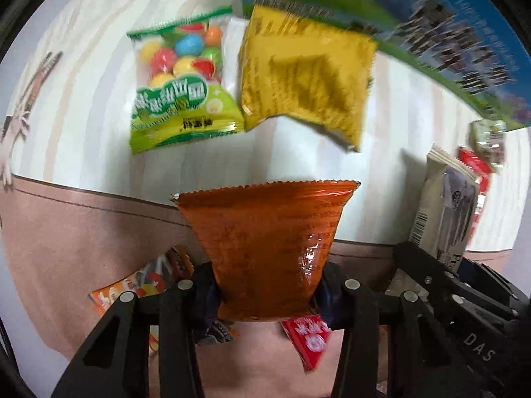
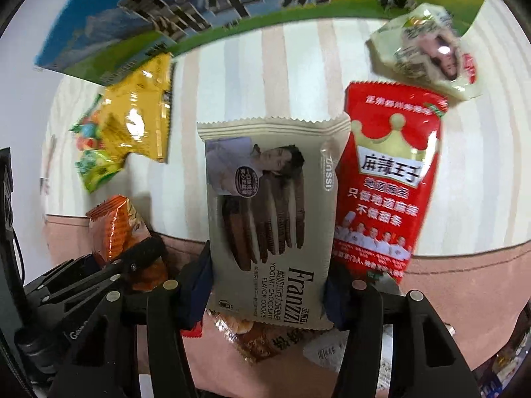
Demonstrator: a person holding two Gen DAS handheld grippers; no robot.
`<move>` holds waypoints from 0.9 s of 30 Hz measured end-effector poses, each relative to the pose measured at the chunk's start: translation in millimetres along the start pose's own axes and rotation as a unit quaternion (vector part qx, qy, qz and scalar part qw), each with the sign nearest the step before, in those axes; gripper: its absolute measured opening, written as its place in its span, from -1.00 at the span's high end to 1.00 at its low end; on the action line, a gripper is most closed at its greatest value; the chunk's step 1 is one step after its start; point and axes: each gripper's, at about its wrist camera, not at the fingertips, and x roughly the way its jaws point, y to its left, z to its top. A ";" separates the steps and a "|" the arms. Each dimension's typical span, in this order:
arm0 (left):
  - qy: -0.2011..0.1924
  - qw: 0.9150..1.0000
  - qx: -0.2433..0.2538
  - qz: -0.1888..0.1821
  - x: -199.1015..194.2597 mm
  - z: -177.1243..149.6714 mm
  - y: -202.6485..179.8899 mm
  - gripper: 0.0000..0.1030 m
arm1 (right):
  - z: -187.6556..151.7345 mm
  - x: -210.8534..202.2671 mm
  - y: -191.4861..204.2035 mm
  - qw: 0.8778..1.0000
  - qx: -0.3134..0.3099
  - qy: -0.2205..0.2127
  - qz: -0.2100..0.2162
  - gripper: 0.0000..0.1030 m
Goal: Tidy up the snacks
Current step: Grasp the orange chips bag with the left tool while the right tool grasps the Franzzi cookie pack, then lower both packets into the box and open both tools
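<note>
Orange crinkly foil packet (image 1: 268, 252) sits clamped in the left gripper (image 1: 267, 293), the beige cookie wrapper (image 2: 270, 219) pinched in the right gripper (image 2: 267, 290), bare striped cloth (image 1: 205, 162) at twelve o'clock.

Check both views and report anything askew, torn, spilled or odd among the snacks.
Nothing torn or spilled. The left gripper clamps an orange packet, the right gripper a beige cookie packet. The yellow packet lies tilted, its edge against the candy bag; loose packets sit jumbled under both grippers.

Left gripper (image 1: 268, 293) points straight down, jaws clamped on a packet; right gripper (image 2: 267, 290) tilts steeply down, also clamped.
</note>
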 end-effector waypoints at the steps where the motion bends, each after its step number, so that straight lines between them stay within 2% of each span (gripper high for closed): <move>1: -0.009 1.000 0.004 -0.004 -11.5 -3.2 -2.8 0.16 | -3.3 -7.2 0.9 1.000 -0.002 -0.007 0.007 -0.14; 5: -0.050 0.998 0.018 -0.027 -62.1 -8.3 -17.8 0.16 | -12.4 -46.8 1.3 0.999 -0.008 -0.037 0.038 -0.14; 9: -0.102 0.992 0.035 -0.064 -126.9 -2.2 -35.0 0.16 | -8.6 -101.8 4.0 0.994 -0.016 -0.077 0.071 -0.14; 13: -0.140 0.984 0.061 -0.092 -177.0 23.4 -54.3 0.16 | 13.6 -157.8 5.9 0.988 -0.022 -0.126 0.091 -0.14; 16: -0.161 0.980 0.083 -0.080 -201.5 50.9 -66.9 0.16 | 48.0 -191.9 4.6 0.983 -0.025 -0.159 0.090 -0.14; 20: -0.160 0.981 0.099 -0.045 -196.1 103.3 -81.3 0.16 | 106.8 -212.8 -3.6 0.981 -0.020 -0.181 0.060 -0.14; 27: -0.087 0.993 0.082 0.003 -126.4 172.7 -73.0 0.16 | 214.6 -188.3 -25.6 0.987 -0.001 -0.163 0.000 -0.14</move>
